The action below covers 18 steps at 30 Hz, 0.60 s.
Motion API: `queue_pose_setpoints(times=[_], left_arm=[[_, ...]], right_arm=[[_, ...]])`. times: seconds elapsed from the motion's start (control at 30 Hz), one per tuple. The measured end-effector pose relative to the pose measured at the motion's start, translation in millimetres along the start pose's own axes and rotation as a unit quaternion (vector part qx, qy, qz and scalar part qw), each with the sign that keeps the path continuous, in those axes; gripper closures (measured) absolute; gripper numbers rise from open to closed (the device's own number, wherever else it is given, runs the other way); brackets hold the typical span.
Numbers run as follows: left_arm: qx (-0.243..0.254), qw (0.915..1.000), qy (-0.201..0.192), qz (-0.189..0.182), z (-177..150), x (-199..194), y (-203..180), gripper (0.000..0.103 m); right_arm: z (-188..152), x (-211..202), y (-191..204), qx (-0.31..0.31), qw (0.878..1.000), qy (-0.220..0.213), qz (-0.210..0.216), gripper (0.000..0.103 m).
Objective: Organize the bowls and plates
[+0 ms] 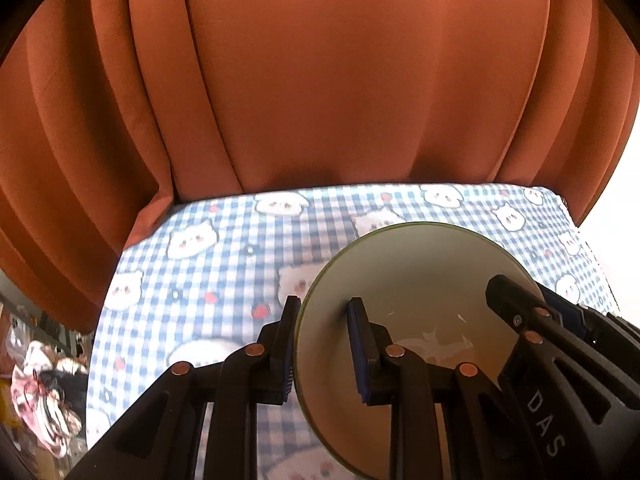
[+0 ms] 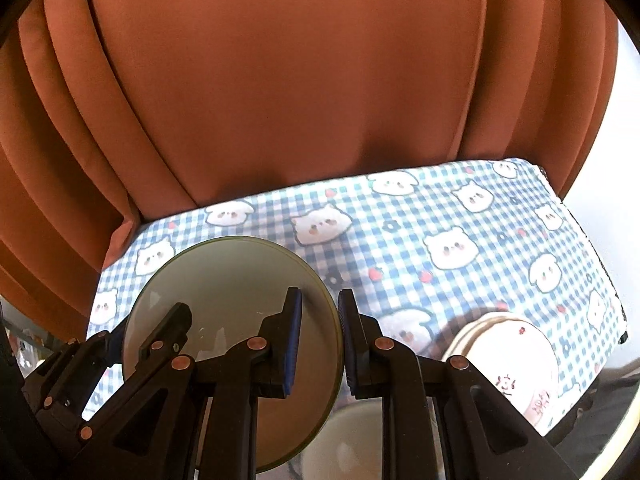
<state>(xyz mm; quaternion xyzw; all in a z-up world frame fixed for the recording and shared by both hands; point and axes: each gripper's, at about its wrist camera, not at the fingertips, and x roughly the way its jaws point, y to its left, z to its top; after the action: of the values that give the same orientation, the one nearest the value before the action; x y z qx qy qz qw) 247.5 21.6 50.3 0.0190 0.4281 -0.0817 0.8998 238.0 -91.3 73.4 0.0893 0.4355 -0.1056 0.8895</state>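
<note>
A pale cream bowl with a green rim [image 1: 420,280] is held up over the table by both grippers. My left gripper [image 1: 324,344] is shut on its left rim, one finger outside, one inside. The right gripper [image 1: 532,308] grips its right rim in the same view. In the right wrist view the bowl [image 2: 228,292] fills the lower left; my right gripper [image 2: 320,340] is shut on its right rim, and the left gripper [image 2: 144,332] holds the other side. A white plate stack with pink print [image 2: 516,356] lies lower right. Another pale bowl [image 2: 352,444] shows below.
The table has a blue checked cloth with white cat faces [image 1: 224,264], also shown in the right wrist view [image 2: 460,216]. An orange curtain [image 1: 320,72] hangs close behind the far table edge. Cluttered items [image 1: 44,380] lie beyond the left edge.
</note>
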Motion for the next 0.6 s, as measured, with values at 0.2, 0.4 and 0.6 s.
queue_pose_setpoints(times=[0.2,0.4,0.6], left_arm=[[-0.012,0.9998,0.012,0.010,-27,-12,-24,0.080],[-0.027,0.9992,0.021,0.023,-52,-19,-47,0.080],[-0.042,0.9981,0.032,0.032,-78,-18,-69,0.079]], right_arm=[[-26,-11,-29,-0.009,1.000,0.016,0.011,0.081],[-47,-16,-52,-0.025,0.999,0.027,0.024,0.081],[-68,-14,-75,-0.045,0.998,0.037,0.033,0.081]])
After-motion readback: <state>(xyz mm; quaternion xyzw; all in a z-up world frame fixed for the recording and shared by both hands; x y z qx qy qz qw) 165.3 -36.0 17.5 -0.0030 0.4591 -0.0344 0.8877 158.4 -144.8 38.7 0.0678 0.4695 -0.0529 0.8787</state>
